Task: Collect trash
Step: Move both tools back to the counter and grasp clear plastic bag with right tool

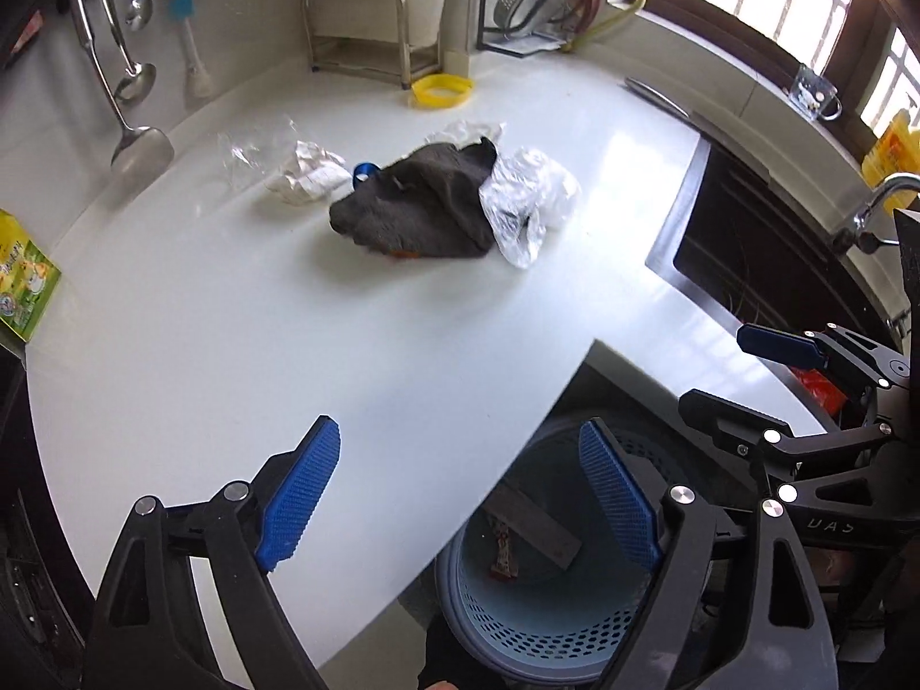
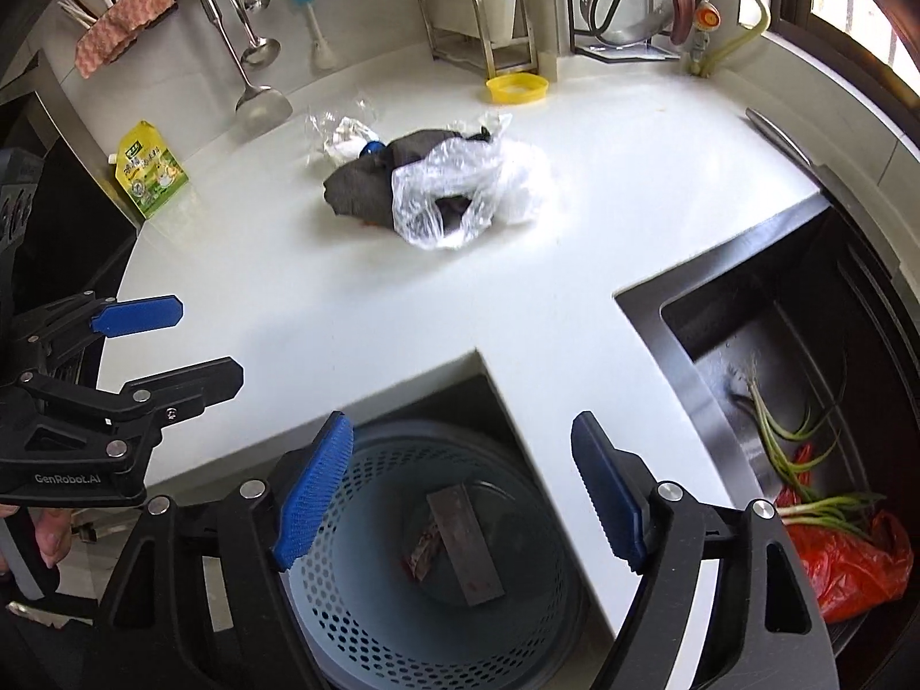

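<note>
A pale blue perforated trash basket (image 2: pixel 402 621) stands below a cut-out in the white counter (image 2: pixel 345 287); it also shows in the left wrist view (image 1: pixel 517 627). A grey card (image 2: pixel 466 540) and a wrapper (image 2: pixel 424 552) lie in it. On the counter lie a dark grey cloth (image 1: pixel 420 201), a clear plastic bag (image 2: pixel 454 190), a crumpled white paper (image 1: pixel 307 172) and clear film (image 1: pixel 253 152). My left gripper (image 1: pixel 460 494) is open and empty at the counter's front edge. My right gripper (image 2: pixel 460 494) is open and empty over the basket.
A dark sink (image 2: pixel 805 402) at the right holds green onions (image 2: pixel 793 448) and a red bag (image 2: pixel 851 563). A yellow ring (image 1: pixel 441 90), a metal rack (image 1: pixel 356 29), hanging ladles (image 1: pixel 138 138) and a green pouch (image 2: pixel 150 172) stand along the back and left.
</note>
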Motion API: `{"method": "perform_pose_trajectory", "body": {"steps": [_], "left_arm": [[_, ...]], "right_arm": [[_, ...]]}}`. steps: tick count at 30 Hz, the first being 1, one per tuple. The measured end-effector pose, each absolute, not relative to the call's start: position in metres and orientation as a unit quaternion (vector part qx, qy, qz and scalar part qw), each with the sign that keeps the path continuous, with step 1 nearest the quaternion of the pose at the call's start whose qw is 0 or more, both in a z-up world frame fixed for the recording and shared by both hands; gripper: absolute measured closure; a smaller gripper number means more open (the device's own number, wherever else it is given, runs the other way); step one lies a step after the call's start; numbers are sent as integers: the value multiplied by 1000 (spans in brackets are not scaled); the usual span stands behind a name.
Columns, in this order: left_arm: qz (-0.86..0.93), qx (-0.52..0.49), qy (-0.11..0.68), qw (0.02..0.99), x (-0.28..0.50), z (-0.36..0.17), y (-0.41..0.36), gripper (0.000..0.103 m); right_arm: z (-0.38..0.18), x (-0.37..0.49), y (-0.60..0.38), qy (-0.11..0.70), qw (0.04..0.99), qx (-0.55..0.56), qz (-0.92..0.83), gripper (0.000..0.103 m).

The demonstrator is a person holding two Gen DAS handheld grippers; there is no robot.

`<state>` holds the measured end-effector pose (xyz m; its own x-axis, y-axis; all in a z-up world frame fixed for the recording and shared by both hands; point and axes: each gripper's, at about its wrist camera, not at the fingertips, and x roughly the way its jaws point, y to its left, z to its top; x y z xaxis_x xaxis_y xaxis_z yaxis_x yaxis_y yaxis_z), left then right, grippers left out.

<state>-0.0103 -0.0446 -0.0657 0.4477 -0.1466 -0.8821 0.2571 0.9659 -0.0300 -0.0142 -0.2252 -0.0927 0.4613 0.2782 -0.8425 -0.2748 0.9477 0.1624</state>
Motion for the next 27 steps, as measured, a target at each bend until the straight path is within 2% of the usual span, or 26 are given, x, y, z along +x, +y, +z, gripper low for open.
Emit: {"method": "perform_pose_trajectory", "body": {"steps": [12, 27], "left_arm": [[-70, 26, 477, 876, 50, -43, 3, 16], [-58, 18, 486, 872, 93, -54, 18, 15]], "right_arm": [[-72, 83, -228, 458, 878, 25, 135, 28], [-108, 171, -213, 503, 853, 38, 129, 27]]}}
